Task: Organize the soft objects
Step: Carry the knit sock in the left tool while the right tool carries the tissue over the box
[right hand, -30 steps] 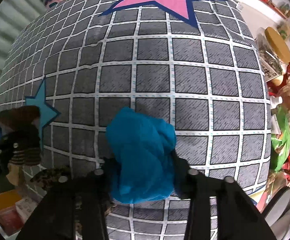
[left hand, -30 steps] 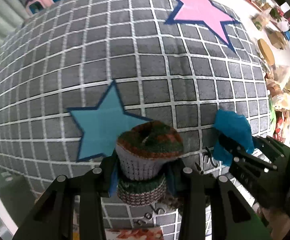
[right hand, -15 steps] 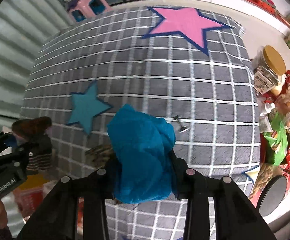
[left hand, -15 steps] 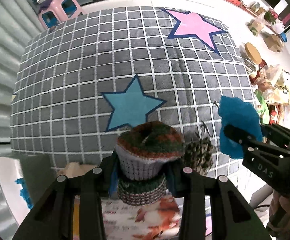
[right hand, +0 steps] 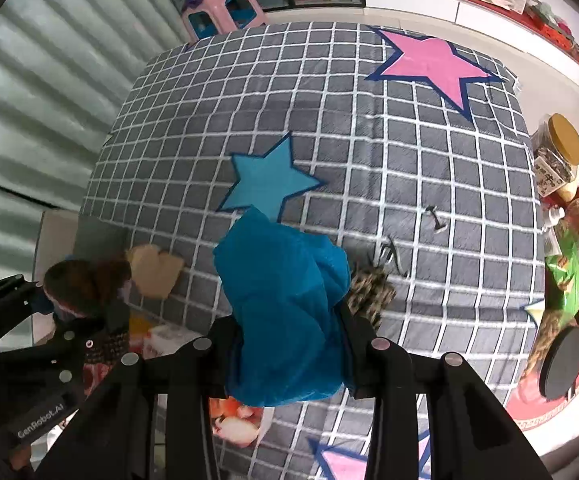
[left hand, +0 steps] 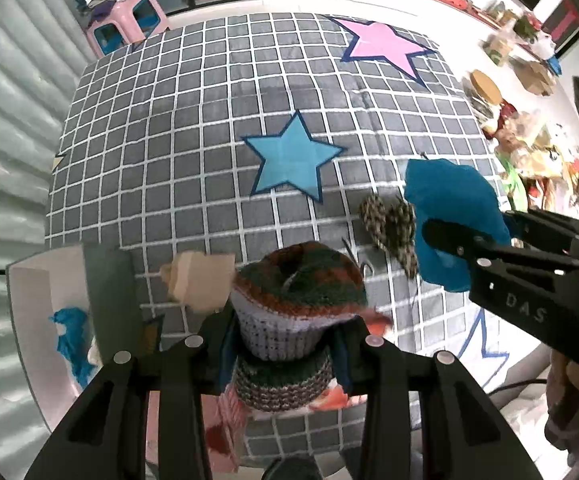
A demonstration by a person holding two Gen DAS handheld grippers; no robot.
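Observation:
My left gripper (left hand: 285, 340) is shut on a rolled knitted sock (left hand: 295, 304) in green, rust and grey, held above the near edge of the grey checked blanket (left hand: 193, 128). My right gripper (right hand: 289, 340) is shut on a bunched blue cloth (right hand: 285, 300), also lifted over the blanket; it shows in the left wrist view (left hand: 449, 216) too. A speckled brown sock (left hand: 389, 228) and a beige soft piece (left hand: 197, 280) lie on the blanket below. The left gripper shows in the right wrist view (right hand: 49, 312).
A white bin (left hand: 49, 320) with a blue cloth inside stands at the lower left. Small dark hair clips (right hand: 435, 218) lie on the blanket. Jars and snack bags (right hand: 561, 160) crowd the floor to the right. A pink stool (left hand: 125, 24) stands beyond the blanket.
Both grippers have lifted and pulled back from the blanket with their cloths still held. More of the blanket, the white bin and the loose socks have come into view.

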